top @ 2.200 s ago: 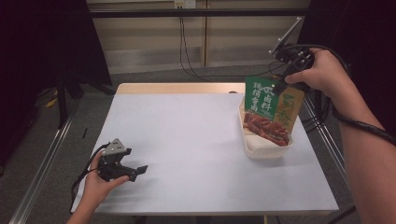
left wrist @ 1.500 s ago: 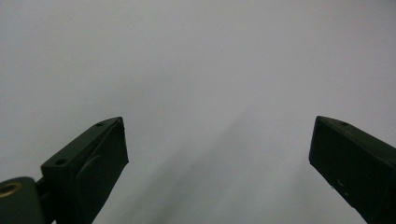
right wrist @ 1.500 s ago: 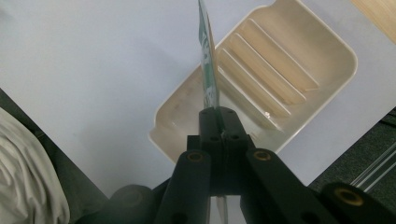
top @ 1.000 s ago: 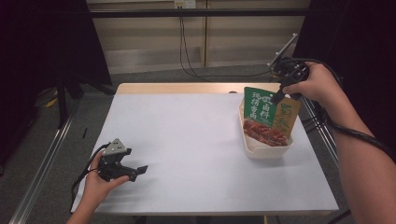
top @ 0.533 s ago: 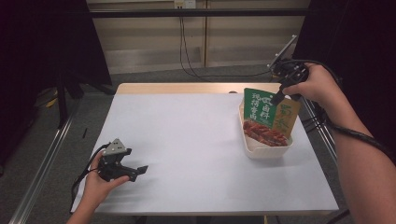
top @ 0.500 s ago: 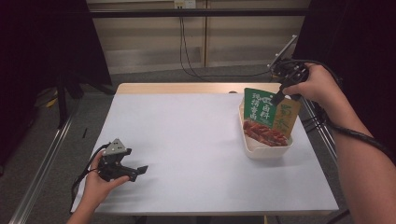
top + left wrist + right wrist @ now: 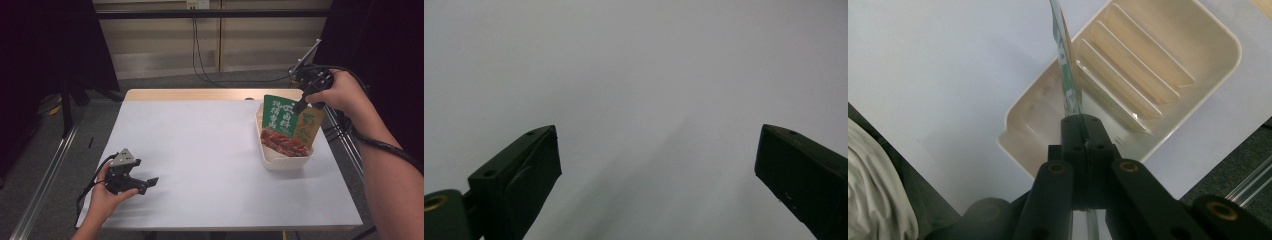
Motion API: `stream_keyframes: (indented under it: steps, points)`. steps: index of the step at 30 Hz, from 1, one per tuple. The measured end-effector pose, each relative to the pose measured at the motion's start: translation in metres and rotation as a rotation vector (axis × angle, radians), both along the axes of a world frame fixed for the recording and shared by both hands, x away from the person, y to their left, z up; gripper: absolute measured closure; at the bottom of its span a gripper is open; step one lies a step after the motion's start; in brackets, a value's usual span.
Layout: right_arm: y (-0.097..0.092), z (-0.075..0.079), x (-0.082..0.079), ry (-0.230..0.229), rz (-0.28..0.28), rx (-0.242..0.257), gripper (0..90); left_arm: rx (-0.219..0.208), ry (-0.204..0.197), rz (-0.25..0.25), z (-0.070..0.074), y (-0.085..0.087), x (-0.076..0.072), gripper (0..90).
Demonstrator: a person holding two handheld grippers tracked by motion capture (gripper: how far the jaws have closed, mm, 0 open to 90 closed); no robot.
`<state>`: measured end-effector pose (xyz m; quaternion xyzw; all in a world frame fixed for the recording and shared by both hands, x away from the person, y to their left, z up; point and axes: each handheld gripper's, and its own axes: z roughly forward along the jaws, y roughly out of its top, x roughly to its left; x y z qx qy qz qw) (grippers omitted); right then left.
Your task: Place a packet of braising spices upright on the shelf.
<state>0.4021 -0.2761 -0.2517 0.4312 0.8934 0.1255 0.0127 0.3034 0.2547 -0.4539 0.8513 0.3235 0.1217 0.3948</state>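
Observation:
A flat green and tan food pouch (image 7: 289, 125) with a picture of red meat stands upright in a cream ribbed tray (image 7: 283, 161) at the table's right side. My right gripper (image 7: 301, 106) is shut on the pouch's top edge. In the right gripper view the jaws are pressed together on the thin pouch edge (image 7: 1066, 75), directly above the tray (image 7: 1193, 45). My left gripper (image 7: 150, 184) rests low on the table's front left in a hand. Its jaws stand wide apart over the bare white surface, with nothing between the fingers (image 7: 524, 170).
The white table (image 7: 200, 150) has a wooden strip along its far edge. A metal rail runs beside the table on each side. Cables hang down the wall behind. The tray sits close to the right edge.
The pouch has come down from above the tray until its bottom stands in it, carried by the right gripper. Over the last half second nothing moved. The left gripper stayed put.

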Motion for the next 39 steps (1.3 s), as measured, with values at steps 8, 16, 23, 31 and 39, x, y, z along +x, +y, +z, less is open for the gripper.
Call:
stream_keyframes:
  steps: [8, 16, 23, 31, 39]
  points:
    - [-0.007, -0.002, -0.001, -0.007, -0.003, -0.007, 90.0, -0.014, 0.017, 0.002, -0.001, -0.001, -0.001, 4.4]
    - [-0.012, -0.003, -0.001, -0.002, -0.031, -0.017, 89.8, -0.009, 0.021, 0.005, -0.001, -0.001, -0.001, 4.4]
    - [-0.02, -0.006, 0.001, 0.001, -0.042, -0.004, 89.7, -0.009, 0.021, 0.004, -0.001, -0.001, -0.001, 4.4]
    - [-0.021, -0.006, 0.002, 0.006, -0.07, 0.002, 84.4, -0.002, 0.021, 0.0, -0.001, -0.002, -0.001, 4.4]
    - [-0.019, 0.001, 0.002, -0.036, -0.081, 0.011, 59.6, 0.0, 0.021, 0.001, 0.0, -0.002, -0.001, 4.5]
